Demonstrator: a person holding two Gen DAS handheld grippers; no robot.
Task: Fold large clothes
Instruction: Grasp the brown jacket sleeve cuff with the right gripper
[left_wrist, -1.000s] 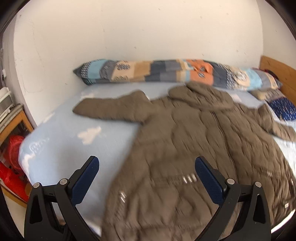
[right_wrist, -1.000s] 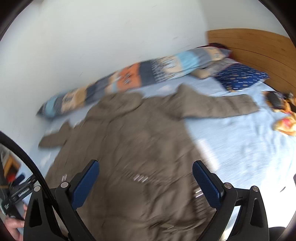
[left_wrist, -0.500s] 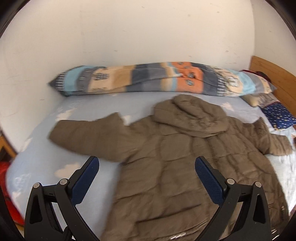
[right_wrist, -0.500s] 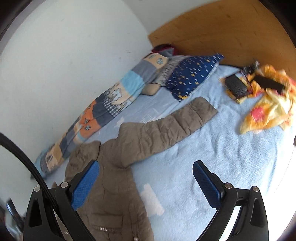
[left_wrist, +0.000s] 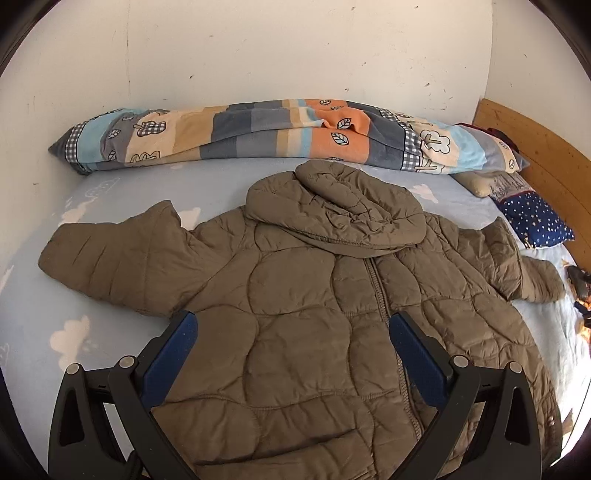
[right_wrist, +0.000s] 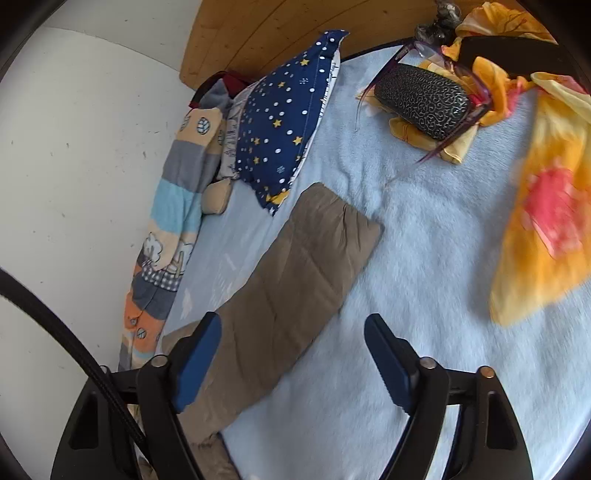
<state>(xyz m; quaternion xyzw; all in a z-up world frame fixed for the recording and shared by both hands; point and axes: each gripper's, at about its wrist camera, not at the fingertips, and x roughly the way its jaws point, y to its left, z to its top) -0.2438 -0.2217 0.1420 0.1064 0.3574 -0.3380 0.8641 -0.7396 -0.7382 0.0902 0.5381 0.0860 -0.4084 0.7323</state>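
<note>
A brown quilted hooded jacket (left_wrist: 314, 332) lies flat, front up, on the light-blue bed (left_wrist: 33, 314), sleeves spread to both sides. My left gripper (left_wrist: 291, 328) hovers open above the jacket's chest with nothing between its blue pads. In the right wrist view the jacket's right sleeve (right_wrist: 295, 288) runs diagonally across the bed. My right gripper (right_wrist: 291, 336) hangs above that sleeve's lower part; its jaws are closing, still apart, and not pressing on the fabric.
A long patchwork bolster (left_wrist: 280, 136) lies along the white wall. A navy star pillow (right_wrist: 284, 129) leans by the wooden headboard (right_wrist: 280, 29). A dark glasses case (right_wrist: 424, 99), spectacles and a yellow-orange cloth (right_wrist: 546, 221) lie on the bed to the right.
The left view has swung right and centred over the jacket's chest. The right gripper has swept right along the sleeve toward the cuff and rolled, and its jaws have narrowed.
</note>
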